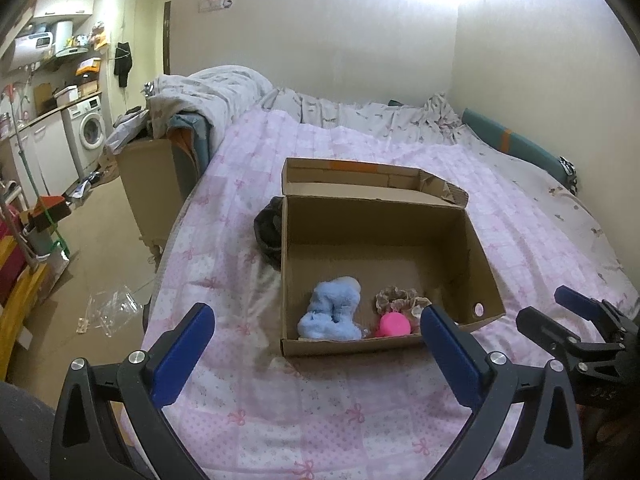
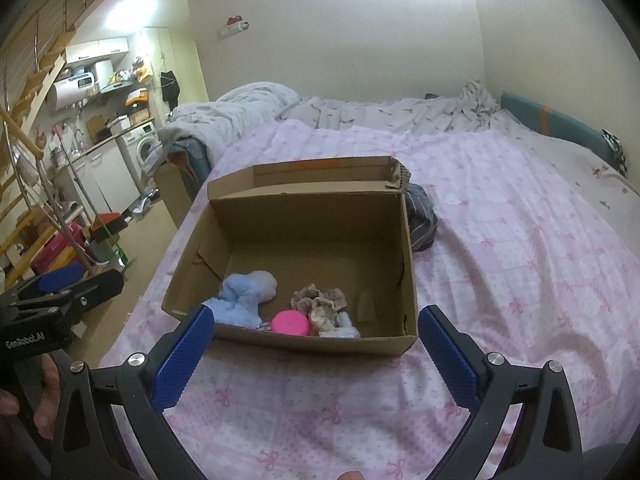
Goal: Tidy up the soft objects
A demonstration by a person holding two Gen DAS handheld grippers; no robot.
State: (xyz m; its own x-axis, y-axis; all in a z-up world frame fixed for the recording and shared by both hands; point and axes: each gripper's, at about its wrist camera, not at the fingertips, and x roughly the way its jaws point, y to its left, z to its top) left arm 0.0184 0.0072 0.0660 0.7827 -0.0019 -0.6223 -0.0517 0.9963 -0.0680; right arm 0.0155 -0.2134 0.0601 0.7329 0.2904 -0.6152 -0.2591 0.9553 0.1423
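An open cardboard box (image 1: 480, 264) (image 2: 408, 264) sits on the pink bed cover. Along its near wall lie a fluffy light-blue soft toy (image 1: 334, 316) (image 2: 244, 296), a bright pink round object (image 1: 392, 324) (image 2: 290, 323) and a beige frilly scrunchie (image 1: 400, 298) (image 2: 320, 300). A dark striped cloth (image 1: 268, 232) (image 2: 420, 216) lies on the bed against the box's outer side. My left gripper (image 1: 316, 340) hangs open in front of the box with nothing between its blue pads. My right gripper (image 2: 316, 340) is likewise open and empty, just short of the box's near wall.
The bed (image 2: 520, 240) fills the middle and right, with rumpled grey bedding (image 1: 224, 92) at its far end. The bed's left edge drops to a floor (image 1: 100, 264) with plastic wrap and cluttered kitchen units. A person's hand (image 2: 44, 396) shows at the lower left.
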